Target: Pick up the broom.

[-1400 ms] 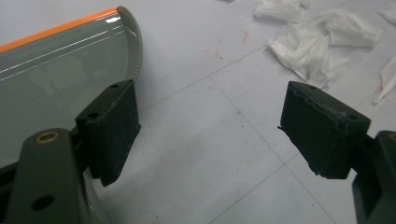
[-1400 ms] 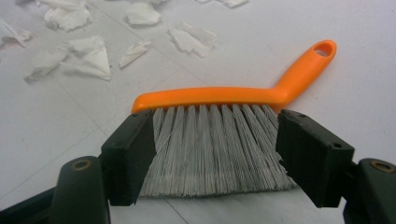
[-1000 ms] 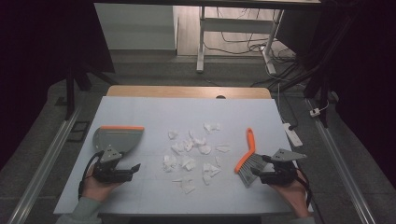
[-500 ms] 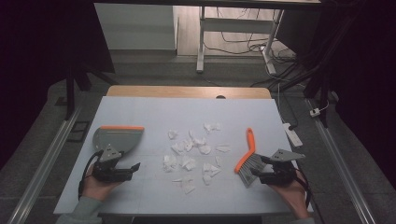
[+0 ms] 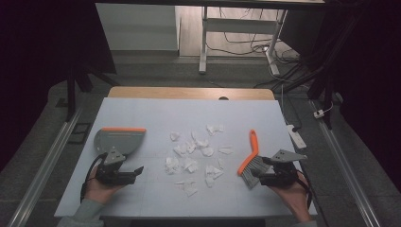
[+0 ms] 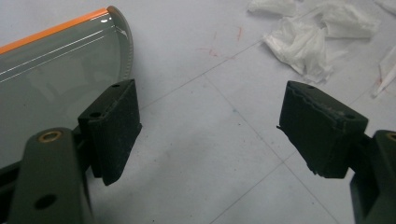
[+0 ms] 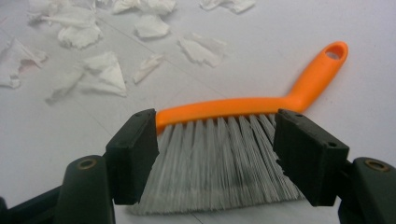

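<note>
A grey dustpan (image 5: 117, 140) with an orange front edge lies flat at the table's left; it shows again as the dustpan (image 6: 51, 79). My left gripper (image 5: 135, 171) sits just near of it, open, with bare table between its jaws (image 6: 210, 135). A hand brush (image 5: 250, 158) with an orange handle and grey bristles lies at the right. My right gripper (image 5: 257, 174) is open, its jaws straddling the bristles of the brush (image 7: 219, 154) without closing on them. Several crumpled white paper scraps (image 5: 196, 156) are strewn across the middle between the two tools.
The white table (image 5: 161, 113) has a wooden strip along its far edge. Metal rails run along both sides on the floor. A white power strip (image 5: 297, 136) lies just off the right edge. Paper scraps (image 7: 102, 65) lie ahead of the brush.
</note>
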Available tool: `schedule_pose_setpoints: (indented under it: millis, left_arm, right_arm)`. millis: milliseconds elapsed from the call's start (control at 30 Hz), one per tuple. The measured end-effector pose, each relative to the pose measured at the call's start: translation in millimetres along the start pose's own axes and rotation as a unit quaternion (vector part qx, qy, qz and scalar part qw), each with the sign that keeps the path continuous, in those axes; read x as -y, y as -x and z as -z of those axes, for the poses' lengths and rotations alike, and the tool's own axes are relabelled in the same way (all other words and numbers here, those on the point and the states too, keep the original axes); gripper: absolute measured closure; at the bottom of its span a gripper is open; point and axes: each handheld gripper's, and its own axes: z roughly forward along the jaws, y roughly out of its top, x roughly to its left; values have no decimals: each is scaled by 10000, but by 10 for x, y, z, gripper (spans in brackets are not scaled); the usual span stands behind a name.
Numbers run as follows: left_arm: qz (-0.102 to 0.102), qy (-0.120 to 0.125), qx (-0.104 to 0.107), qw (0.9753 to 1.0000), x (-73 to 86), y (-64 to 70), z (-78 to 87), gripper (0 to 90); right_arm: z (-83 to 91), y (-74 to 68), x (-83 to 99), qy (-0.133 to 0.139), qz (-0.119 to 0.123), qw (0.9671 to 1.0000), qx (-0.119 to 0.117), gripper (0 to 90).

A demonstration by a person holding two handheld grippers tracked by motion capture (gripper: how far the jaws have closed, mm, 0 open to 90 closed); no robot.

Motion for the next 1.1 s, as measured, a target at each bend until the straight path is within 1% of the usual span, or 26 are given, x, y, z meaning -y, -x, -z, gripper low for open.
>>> schedule_pose_setpoints:
  millis: [100, 200, 233, 267, 333, 367, 433, 467, 500, 533, 567, 633, 667, 700, 767, 867, 933, 1033, 1100]
  left_arm:
    - [20, 53, 10, 10000, 1, -3, 20, 213]
    - [47, 69, 5, 10000, 5, -9, 31, 213]
    - [60, 77, 2, 10000, 6, -11, 34, 213]
    - [68, 86, -8, 9999, 4, -15, 35, 214]
    - [72, 83, -11, 9999, 2, -16, 29, 215]
    - [66, 56, -8, 10000, -2, -19, 12, 215]
    - [61, 39, -11, 10000, -4, -17, 5, 215]
    - [53, 30, -8, 10000, -6, -17, 0, 215]
    - [50, 28, -1, 10000, -5, -17, -2, 215]
    - [45, 28, -5, 10000, -3, -15, -1, 215]
    - [33, 29, -12, 10000, -1, -15, 3, 216]
    - [54, 43, -12, 10000, 1, -21, 10, 216]
    - [63, 51, -7, 10000, 2, -26, 10, 216]
    - [67, 48, -6, 10000, 3, -32, 7, 216]
    - [60, 42, -6, 10000, 5, -33, 3, 216]
    - [51, 37, -1, 10000, 6, -34, 1, 216]
    - [56, 33, -3, 10000, 6, -36, -3, 216]
    - [34, 21, -6, 10000, 8, -32, -5, 216]
    - [29, 19, -10, 10000, 8, -30, -5, 216]
  right_arm:
    - [20, -42, -104, -90, 37, 9999, 41, 309]
    - [21, -46, -251, -261, 25, 9996, 96, 309]
    - [21, -46, -251, -261, 25, 9996, 96, 309]
    - [7, -35, -378, -420, -68, 9990, 163, 314]
    - [-16, -13, -478, -561, -110, 9982, 178, 322]
    - [-45, 10, -546, -698, -175, 9971, 231, 322]
    - [-96, 44, -634, -863, -240, 9956, 263, 326]
    - [-130, 68, -682, -979, -300, 9943, 309, 325]
    - [-130, 68, -682, -979, -300, 9943, 309, 325]
    - [-210, 136, -780, -1138, -381, 9921, 360, 324]
    - [-247, 171, -821, -1217, -493, 9906, 375, 322]
    - [-312, 237, -888, -1308, -638, 9887, 370, 322]
    - [-312, 237, -888, -1308, -638, 9887, 370, 322]
    - [-396, 313, -962, -1516, -767, 9844, 447, 323]
    - [-453, 368, -1011, -1667, -849, 9809, 528, 323]
    - [-533, 470, -1058, -1850, -1089, 9747, 617, 326]
    - [-592, 536, -1052, -2030, -1282, 9684, 673, 326]
    - [-701, 624, -991, -2393, -1506, 9562, 754, 326]
    - [-765, 669, -953, -2539, -1609, 9502, 820, 329]
